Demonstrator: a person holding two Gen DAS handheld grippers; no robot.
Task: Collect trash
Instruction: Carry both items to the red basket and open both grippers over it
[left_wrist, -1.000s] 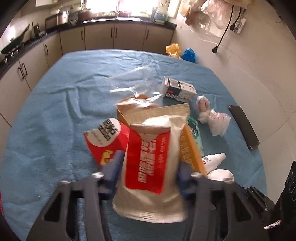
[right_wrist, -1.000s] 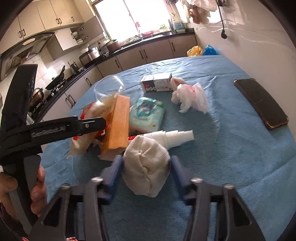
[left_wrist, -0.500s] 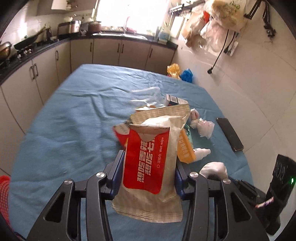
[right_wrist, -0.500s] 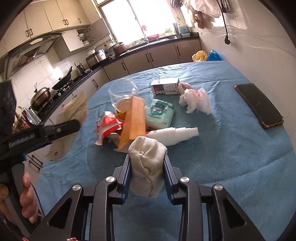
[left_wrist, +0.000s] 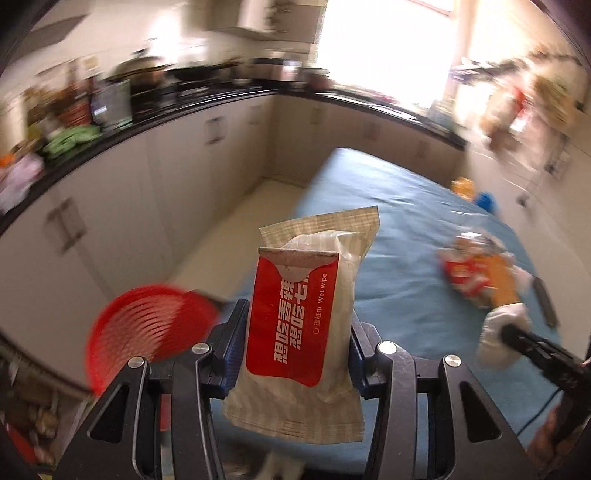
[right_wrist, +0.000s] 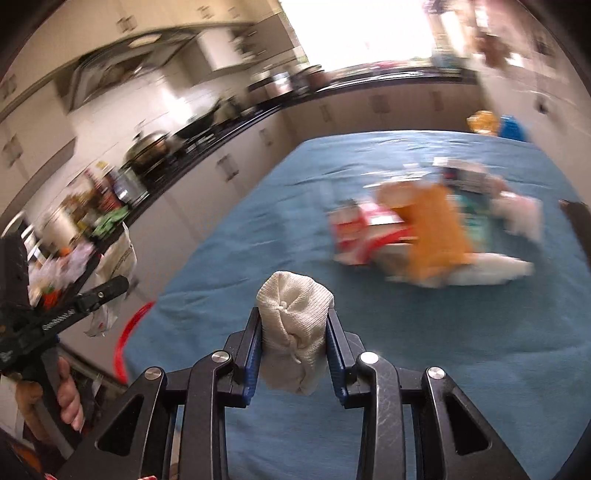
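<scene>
Two loads of trash lifted off the blue-covered table (right_wrist: 443, 332), headed for the red bin (left_wrist: 147, 328).

Carrying looks to be the step in hand; next, each load must be brought over the bin, which sits low off the table's left edge, and let go. The left gripper (left_wrist: 297, 354) is clamped on a wet wipe pack (left_wrist: 303, 317), its long axis running away from the tongs, sealed end outward. The right gripper (right_wrist: 293, 354) pinches a white cloth bundle (right_wrist: 293, 325), knotted end forward. More litter (right_wrist: 424, 232) lies on the table.
</scene>
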